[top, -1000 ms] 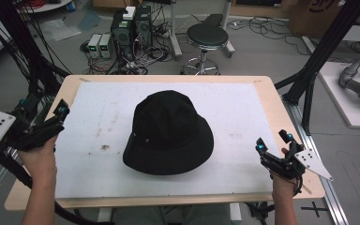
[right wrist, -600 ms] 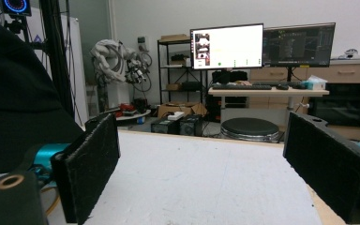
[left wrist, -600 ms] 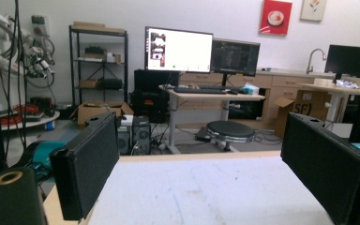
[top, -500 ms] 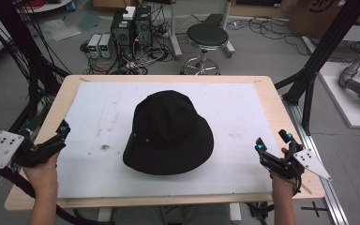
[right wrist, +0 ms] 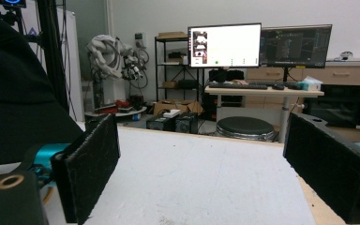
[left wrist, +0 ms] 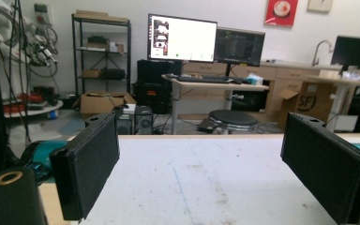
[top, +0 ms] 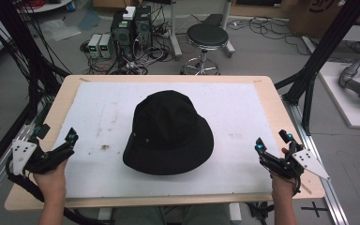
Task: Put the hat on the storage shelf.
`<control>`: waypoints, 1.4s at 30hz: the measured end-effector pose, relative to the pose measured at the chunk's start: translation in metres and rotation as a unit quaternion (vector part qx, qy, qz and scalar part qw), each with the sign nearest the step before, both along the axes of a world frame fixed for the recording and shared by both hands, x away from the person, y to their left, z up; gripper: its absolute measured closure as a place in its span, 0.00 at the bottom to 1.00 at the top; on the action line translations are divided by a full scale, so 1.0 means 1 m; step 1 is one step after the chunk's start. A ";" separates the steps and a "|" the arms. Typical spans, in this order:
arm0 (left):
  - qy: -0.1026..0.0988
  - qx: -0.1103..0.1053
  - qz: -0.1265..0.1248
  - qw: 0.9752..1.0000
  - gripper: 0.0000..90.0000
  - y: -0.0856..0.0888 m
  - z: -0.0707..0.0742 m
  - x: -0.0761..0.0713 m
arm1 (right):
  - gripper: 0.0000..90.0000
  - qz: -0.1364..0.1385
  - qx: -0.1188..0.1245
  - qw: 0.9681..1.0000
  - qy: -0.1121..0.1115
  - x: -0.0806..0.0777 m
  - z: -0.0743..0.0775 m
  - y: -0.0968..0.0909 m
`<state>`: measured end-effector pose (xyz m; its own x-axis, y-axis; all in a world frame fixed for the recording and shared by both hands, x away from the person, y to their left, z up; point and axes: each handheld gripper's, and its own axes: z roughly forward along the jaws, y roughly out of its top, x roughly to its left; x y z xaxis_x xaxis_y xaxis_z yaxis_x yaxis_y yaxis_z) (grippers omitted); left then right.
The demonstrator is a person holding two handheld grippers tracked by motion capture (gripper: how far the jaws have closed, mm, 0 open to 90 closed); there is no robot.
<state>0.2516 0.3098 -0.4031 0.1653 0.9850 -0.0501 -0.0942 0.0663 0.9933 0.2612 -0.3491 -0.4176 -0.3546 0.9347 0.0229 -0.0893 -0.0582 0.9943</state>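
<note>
A black bucket hat (top: 169, 133) lies brim down in the middle of the white mat (top: 243, 112); its dark side fills the left edge of the right gripper view (right wrist: 14, 93). My left gripper (top: 56, 133) hovers at the mat's front left edge, well left of the hat, open with nothing between its jaws (left wrist: 199, 178). My right gripper (top: 273, 143) is held over the front right corner, right of the hat, also open and empty (right wrist: 201, 176).
The mat covers a wooden table (top: 281, 112). Black frame posts (top: 316, 61) stand at both sides. Behind the table are a round stool (top: 207, 37), computer boxes (top: 130, 26) and cables on the floor. Monitors (left wrist: 183, 37) on a desk stand far back.
My left gripper has drawn back toward the front left corner of the table over the last second. The right gripper and the hat stayed put.
</note>
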 end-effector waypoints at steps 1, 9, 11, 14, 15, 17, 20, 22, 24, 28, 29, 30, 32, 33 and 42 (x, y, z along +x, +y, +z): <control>0.001 0.003 0.001 1.000 0.13 0.000 0.000 0.000 | 0.12 -0.001 0.002 1.000 0.001 0.000 0.000 0.000; -0.002 0.003 0.009 1.000 0.14 0.000 -0.001 -0.001 | 0.12 -0.003 0.001 1.000 0.005 -0.001 -0.001 0.000; -0.003 0.003 0.009 1.000 0.14 0.000 -0.001 -0.001 | 0.12 -0.003 0.000 1.000 0.003 0.000 -0.001 0.000; -0.006 0.002 0.011 1.000 0.14 0.000 0.000 -0.003 | 0.12 -0.002 0.001 1.000 0.005 0.001 -0.001 0.001; -0.006 0.001 0.010 1.000 0.14 0.000 0.000 -0.003 | 0.12 -0.001 0.000 1.000 0.005 0.001 -0.001 0.002; -0.004 0.003 0.009 1.000 0.13 0.000 0.000 -0.004 | 0.12 0.000 -0.004 1.000 0.003 0.001 -0.001 0.002; -0.003 0.003 0.008 1.000 0.14 -0.001 0.000 -0.004 | 0.12 -0.003 -0.002 1.000 0.001 0.000 -0.001 0.002; -0.001 0.005 0.006 1.000 0.14 -0.001 0.000 -0.003 | 0.12 -0.004 -0.001 1.000 0.001 0.000 0.000 0.002; 0.000 0.005 0.005 1.000 0.14 -0.001 -0.001 -0.003 | 0.12 -0.005 0.000 1.000 0.001 -0.001 0.000 0.002; 0.003 0.003 0.004 1.000 0.13 -0.001 -0.001 -0.002 | 0.12 -0.003 -0.006 1.000 0.001 0.000 -0.001 0.003; 0.004 0.003 0.004 1.000 0.14 -0.001 -0.001 -0.002 | 0.12 -0.002 -0.005 1.000 0.002 0.000 -0.001 0.004; 0.004 0.003 0.003 1.000 0.14 -0.001 -0.001 -0.002 | 0.12 -0.002 -0.005 1.000 0.002 0.000 -0.001 0.004; 0.003 0.003 0.004 1.000 0.14 -0.002 -0.001 -0.002 | 0.12 -0.002 -0.004 1.000 0.001 0.000 -0.001 0.003; 0.003 0.003 0.003 1.000 0.14 -0.002 -0.001 -0.002 | 0.12 -0.002 -0.002 1.000 0.002 0.000 -0.001 0.003; 0.006 0.005 0.003 1.000 0.14 -0.002 -0.001 -0.001 | 0.12 -0.004 -0.001 1.000 0.002 -0.001 -0.001 0.001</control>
<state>0.2506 0.3073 -0.4045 0.1584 0.9865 -0.0420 -0.0832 0.0557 0.9950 0.2600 -0.3476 -0.4181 -0.3479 0.9373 0.0217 -0.0865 -0.0552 0.9947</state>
